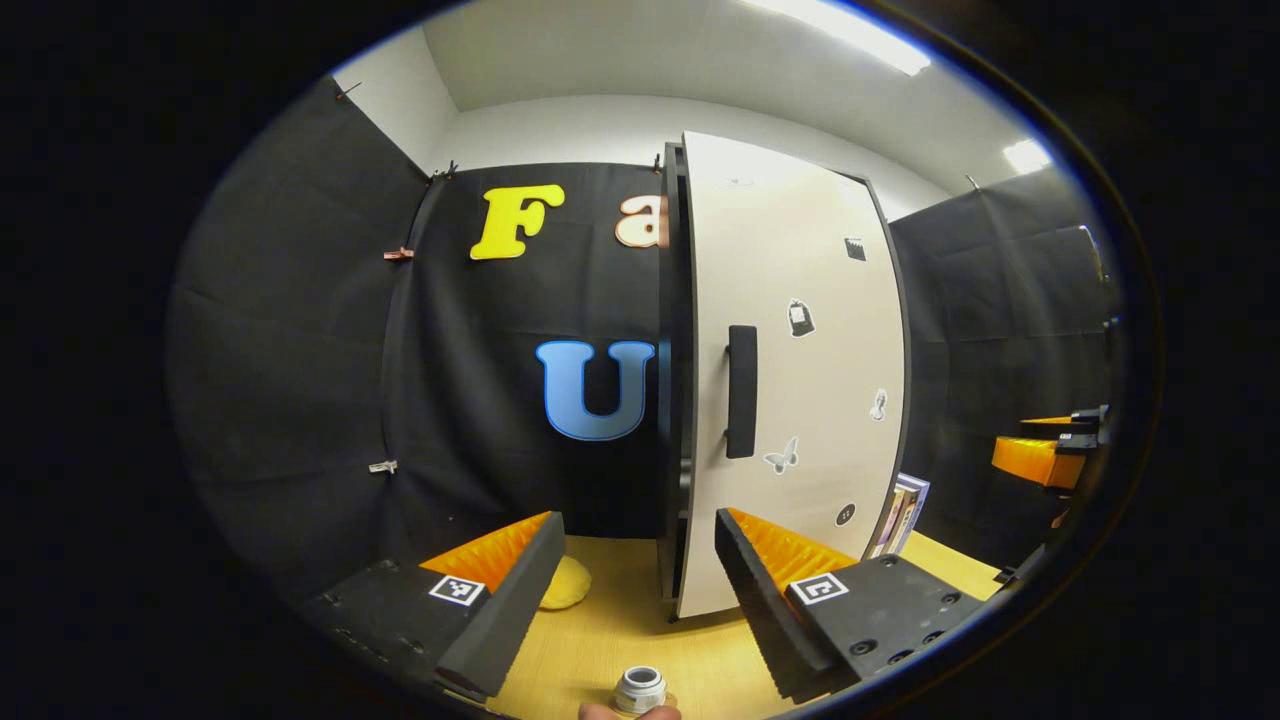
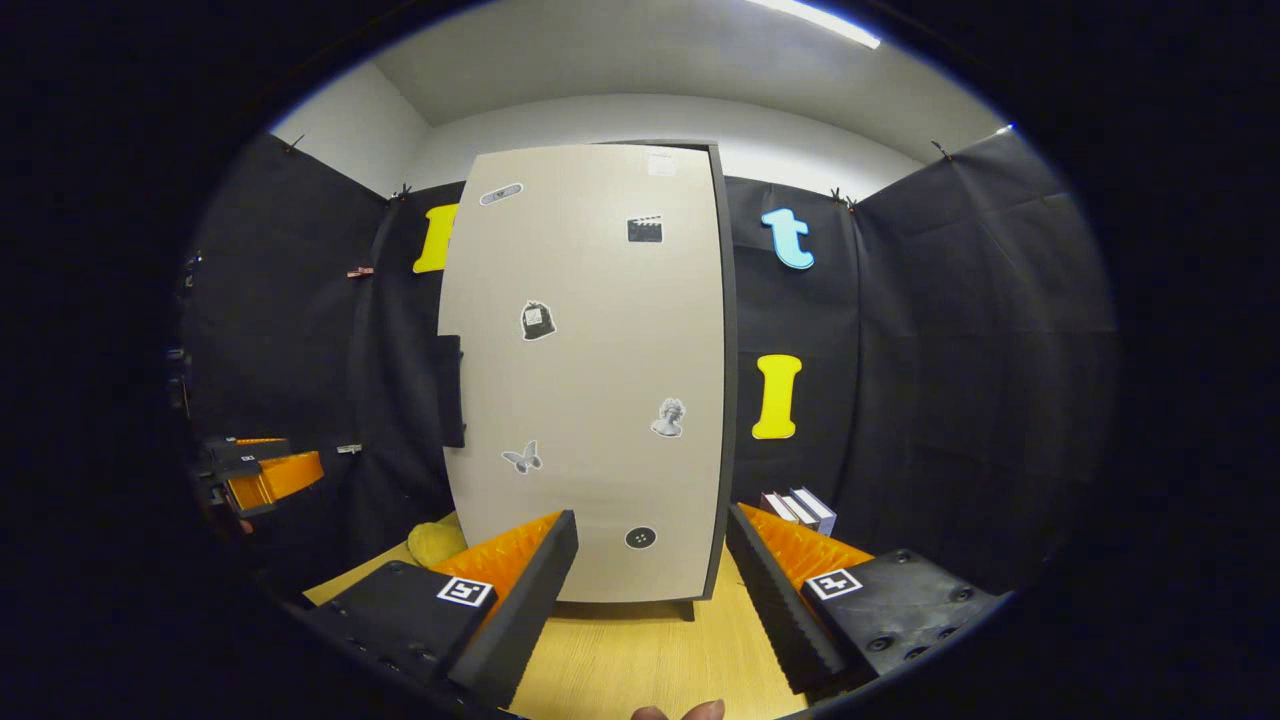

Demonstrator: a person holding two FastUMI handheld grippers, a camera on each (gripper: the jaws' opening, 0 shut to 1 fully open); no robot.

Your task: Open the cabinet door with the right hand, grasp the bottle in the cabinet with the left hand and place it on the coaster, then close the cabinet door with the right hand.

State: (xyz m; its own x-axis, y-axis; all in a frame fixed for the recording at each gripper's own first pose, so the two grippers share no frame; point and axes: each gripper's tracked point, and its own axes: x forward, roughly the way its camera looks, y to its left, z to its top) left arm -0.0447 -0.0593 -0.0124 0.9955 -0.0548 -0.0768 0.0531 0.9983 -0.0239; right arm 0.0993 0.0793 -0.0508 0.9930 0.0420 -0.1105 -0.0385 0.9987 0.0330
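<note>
Cabinet (image 2: 590, 380) door shut, contents hidden; left tool (image 1: 630, 590) and right tool (image 2: 650, 590) both released.

The cabinet door (image 2: 590, 370) stands shut, a pale upright panel with small stickers and a dark vertical handle (image 1: 741, 391) at its nine-o'clock edge. The bottle (image 1: 640, 690) stands upright on the wooden table (image 1: 650, 630), at six o'clock in the left gripper view.
</note>
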